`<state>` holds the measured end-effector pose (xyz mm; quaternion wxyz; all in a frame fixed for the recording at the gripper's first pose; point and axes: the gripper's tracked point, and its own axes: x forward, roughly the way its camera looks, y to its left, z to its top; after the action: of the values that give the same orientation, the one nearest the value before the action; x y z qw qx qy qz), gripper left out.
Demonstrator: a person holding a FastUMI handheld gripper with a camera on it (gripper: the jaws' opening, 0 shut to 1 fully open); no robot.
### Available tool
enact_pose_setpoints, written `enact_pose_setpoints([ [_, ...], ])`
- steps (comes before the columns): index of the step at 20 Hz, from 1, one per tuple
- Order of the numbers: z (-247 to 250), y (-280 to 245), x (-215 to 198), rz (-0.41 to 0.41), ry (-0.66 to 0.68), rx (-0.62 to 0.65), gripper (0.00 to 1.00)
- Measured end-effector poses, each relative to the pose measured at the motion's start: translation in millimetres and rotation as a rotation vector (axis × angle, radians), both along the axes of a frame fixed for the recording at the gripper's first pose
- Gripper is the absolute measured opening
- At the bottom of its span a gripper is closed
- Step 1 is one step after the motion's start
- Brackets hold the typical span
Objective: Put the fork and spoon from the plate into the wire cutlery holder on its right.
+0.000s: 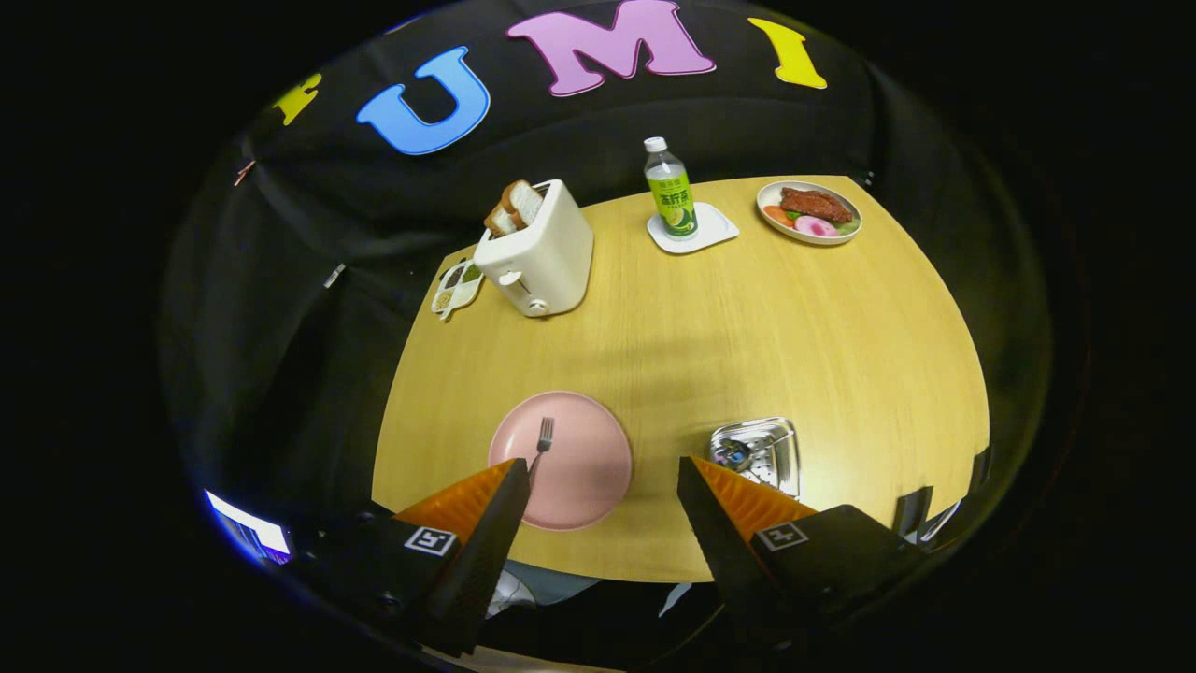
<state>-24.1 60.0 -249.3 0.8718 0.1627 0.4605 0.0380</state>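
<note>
Fingers (523,505) spread wide, nothing between them, held high above the near edge of the pale wooden table (747,318). Just ahead of the left finger, a round pink plate (584,477) close to the near edge, with a small metal fork (542,441) lying on it, tines pointing away, handle running back toward the left fingertip. Ahead of the right finger, just right of the plate, the shiny wire cutlery holder (759,451) with something rounded and metallic inside, likely the spoon, though too small to be sure. Further out: a white toaster (542,257) with bread slices near the far left corner, a small divided dish (456,288) beside it, a green-labelled bottle (670,192) on a white coaster (703,231), a plate of food (809,213) at the far right corner. Fork probably light, stiff and slippery, lying flat against the plate; best pinched across the narrow handle near mid-length, where a slight tilt could lift it clear.
</note>
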Motion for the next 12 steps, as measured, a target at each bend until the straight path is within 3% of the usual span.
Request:
enact_pose_setpoints([
  [12, -113, 109, 0, 0.083, 0.223, -0.005, 0.98],
])
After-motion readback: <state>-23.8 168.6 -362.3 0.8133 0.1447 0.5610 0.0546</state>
